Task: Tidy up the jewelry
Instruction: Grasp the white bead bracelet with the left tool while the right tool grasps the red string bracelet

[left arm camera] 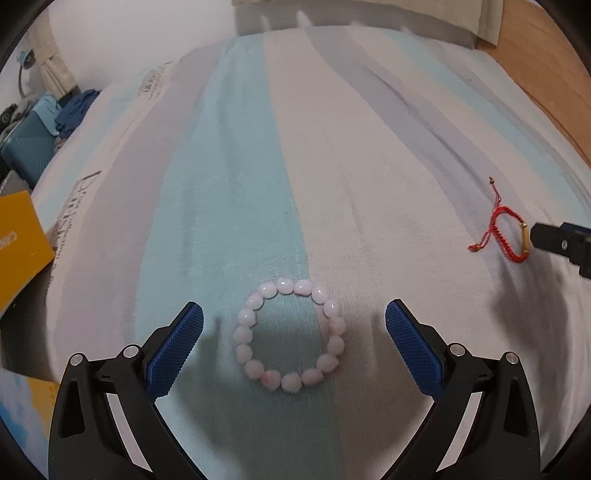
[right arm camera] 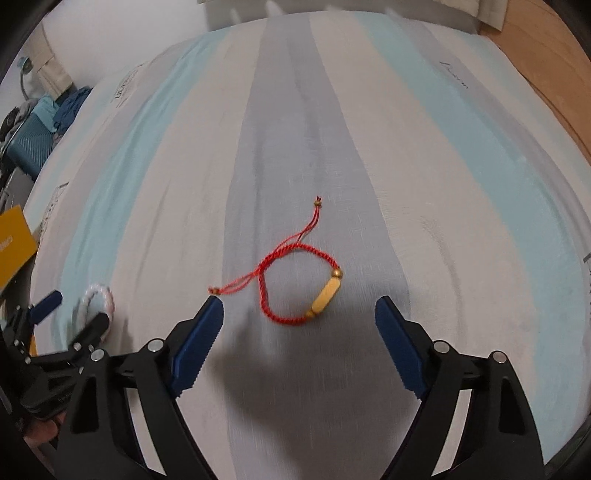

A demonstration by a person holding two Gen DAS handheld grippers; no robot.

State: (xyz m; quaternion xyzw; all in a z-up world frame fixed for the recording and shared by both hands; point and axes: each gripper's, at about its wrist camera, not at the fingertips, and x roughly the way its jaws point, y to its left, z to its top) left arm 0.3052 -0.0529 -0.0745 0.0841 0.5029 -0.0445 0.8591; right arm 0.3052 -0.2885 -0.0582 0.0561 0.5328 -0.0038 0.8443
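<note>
A pink bead bracelet (left arm camera: 290, 336) lies flat on the striped bed sheet (left arm camera: 258, 166), between the open jaws of my left gripper (left arm camera: 293, 314), which hovers just above it. A red cord bracelet with a gold tube bead (right arm camera: 299, 291) lies on the sheet just ahead of my open right gripper (right arm camera: 299, 306). The red bracelet also shows at the right of the left wrist view (left arm camera: 506, 232), beside a right fingertip (left arm camera: 554, 240). The pink bracelet (right arm camera: 98, 299) and the left gripper (right arm camera: 70, 306) show at the left of the right wrist view.
A yellow box (left arm camera: 18, 243) sits at the bed's left edge. A teal suitcase with clothes (left arm camera: 29, 144) stands on the floor at far left. Wooden floor (left arm camera: 546, 66) runs along the right. A pillow edge (left arm camera: 351, 11) lies at the far end.
</note>
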